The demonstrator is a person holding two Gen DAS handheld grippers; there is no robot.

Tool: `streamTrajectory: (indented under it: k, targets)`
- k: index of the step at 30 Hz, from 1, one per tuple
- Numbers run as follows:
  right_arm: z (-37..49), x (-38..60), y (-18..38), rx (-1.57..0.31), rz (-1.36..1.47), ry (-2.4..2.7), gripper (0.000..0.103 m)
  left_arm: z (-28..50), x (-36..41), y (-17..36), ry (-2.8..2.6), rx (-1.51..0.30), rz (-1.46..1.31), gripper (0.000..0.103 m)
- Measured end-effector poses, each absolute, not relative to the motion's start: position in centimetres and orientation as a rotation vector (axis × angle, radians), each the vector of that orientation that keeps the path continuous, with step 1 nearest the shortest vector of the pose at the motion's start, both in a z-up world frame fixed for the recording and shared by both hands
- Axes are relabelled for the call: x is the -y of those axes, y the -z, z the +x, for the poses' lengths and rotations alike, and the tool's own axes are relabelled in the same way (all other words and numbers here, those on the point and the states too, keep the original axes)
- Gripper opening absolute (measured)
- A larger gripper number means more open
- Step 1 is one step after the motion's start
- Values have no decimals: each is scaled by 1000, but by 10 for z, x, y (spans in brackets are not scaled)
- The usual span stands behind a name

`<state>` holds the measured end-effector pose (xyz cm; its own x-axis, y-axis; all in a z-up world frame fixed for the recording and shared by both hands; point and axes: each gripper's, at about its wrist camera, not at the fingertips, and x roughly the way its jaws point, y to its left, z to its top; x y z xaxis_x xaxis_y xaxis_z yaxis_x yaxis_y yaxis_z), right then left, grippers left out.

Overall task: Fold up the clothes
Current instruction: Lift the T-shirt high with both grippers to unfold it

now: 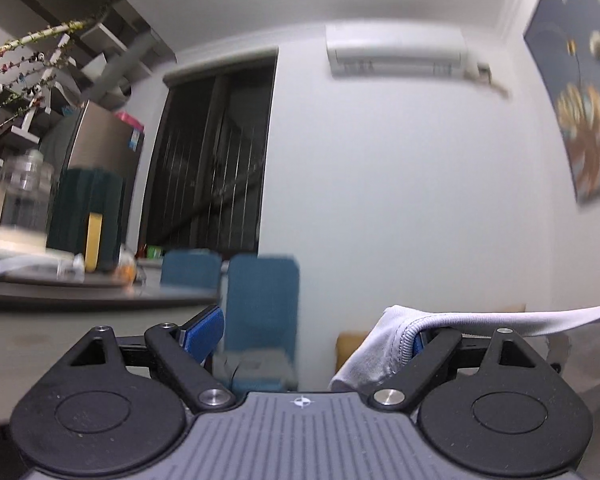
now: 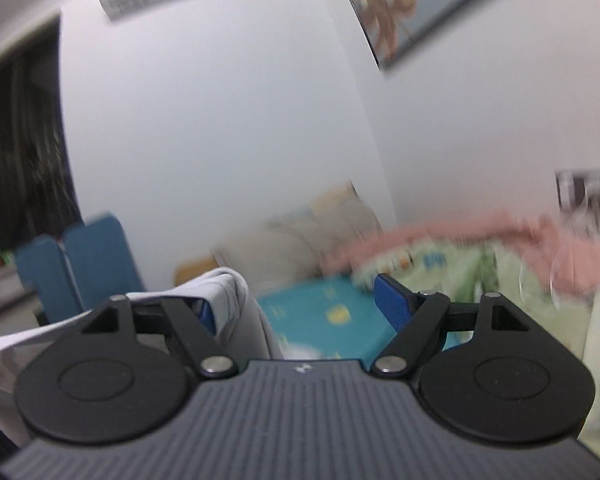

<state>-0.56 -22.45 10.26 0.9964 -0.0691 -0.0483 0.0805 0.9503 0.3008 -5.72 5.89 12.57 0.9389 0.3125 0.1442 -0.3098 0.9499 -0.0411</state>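
Both grippers raised, cams facing the wall, so no view of any folding surface below. Left gripper (image 1: 312, 336): jaws spread wide, nothing pinched betw. them; white garment (image 1: 384, 348) draped over and hooked on the right finger only, ribbed hem wrapped round the blue pad, a taut band running off to the right edge. Right gripper (image 2: 300, 304): jaws likewise wide apart, no pinch; same white garment (image 2: 228, 296) hung over its left finger, cloth trailing off to the lower left. Garment thus strung betw. the two inner fingers, held by drape + tension alone, not clamped. Likely mid-lift or spreading out before a fold, early in the task. Risks from here: w/ no clamp, any slackening or inward tilt of either finger prob. lets the hem slide off and the cloth drop; pulling apart too hard could stretch the ribbed edge or snap it off one pad. Both frames blurred, esp. the right view, suggesting fast motion, which adds to slip risk. Uneven height betw. grippers would skew the fold line. Desk (image 1: 100, 296) w/ glass jar (image 1: 24, 192) and clutter near on the left: a swinging tail of cloth could catch it. Blue chairs (image 1: 260, 300) ahead, bed w/ pink bedding (image 2: 460, 236) at right, well apart from the cloth.
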Motion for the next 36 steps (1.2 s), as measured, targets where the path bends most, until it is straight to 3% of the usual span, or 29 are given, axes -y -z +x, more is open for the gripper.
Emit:
streamTrajectory:
  k: [11, 18, 26, 36]
  targets:
    - [-122, 252, -310, 225, 245, -2, 78, -148, -46, -348, -224, 347, -45, 89]
    - [-152, 264, -366, 242, 235, -11, 80, -170, -37, -421, -165, 358, -22, 90]
    - [-51, 261, -307, 71, 209, 24, 80, -51, -46, -355, -117, 174, -1, 90]
    - [204, 251, -187, -145, 186, 96, 80, 233, -56, -202, -165, -66, 13, 90]
